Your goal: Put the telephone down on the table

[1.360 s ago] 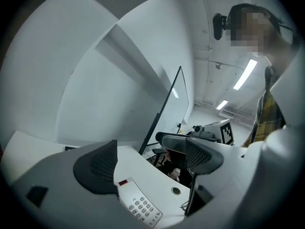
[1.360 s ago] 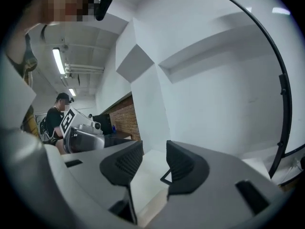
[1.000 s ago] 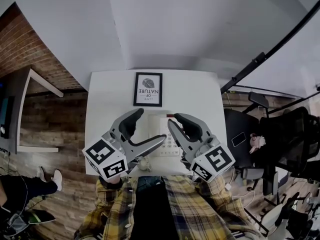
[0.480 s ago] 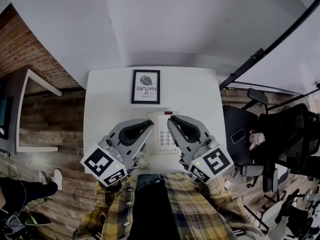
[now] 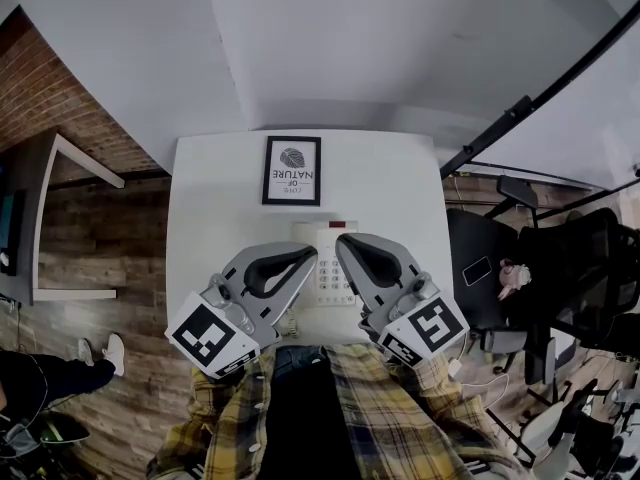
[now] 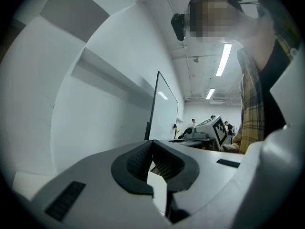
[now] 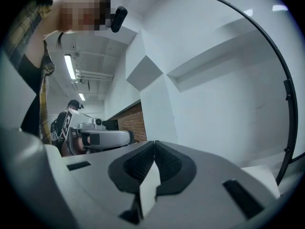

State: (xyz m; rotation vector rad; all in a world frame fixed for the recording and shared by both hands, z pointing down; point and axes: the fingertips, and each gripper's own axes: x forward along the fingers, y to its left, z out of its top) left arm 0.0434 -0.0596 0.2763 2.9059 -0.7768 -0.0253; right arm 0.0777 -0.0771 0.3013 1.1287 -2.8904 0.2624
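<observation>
Phone (image 5: 327,268): flat on table (image 5: 395,183), just nearer than frame (image 5: 292,171); long axis toward frame
Left gripper (image 5: 311,252): jaws together, empty; tip at phone's left
Right gripper (image 5: 341,241): jaws together, empty; tip at phone's right; equally near

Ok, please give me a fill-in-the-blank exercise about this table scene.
1. In the head view, the telephone lies on the table, ____ the left gripper and the right gripper.
2. Both grippers are empty, with jaws ____.
3. The framed picture reads LOVE OF ____.
Missing words: between; shut; NATURE.
</observation>
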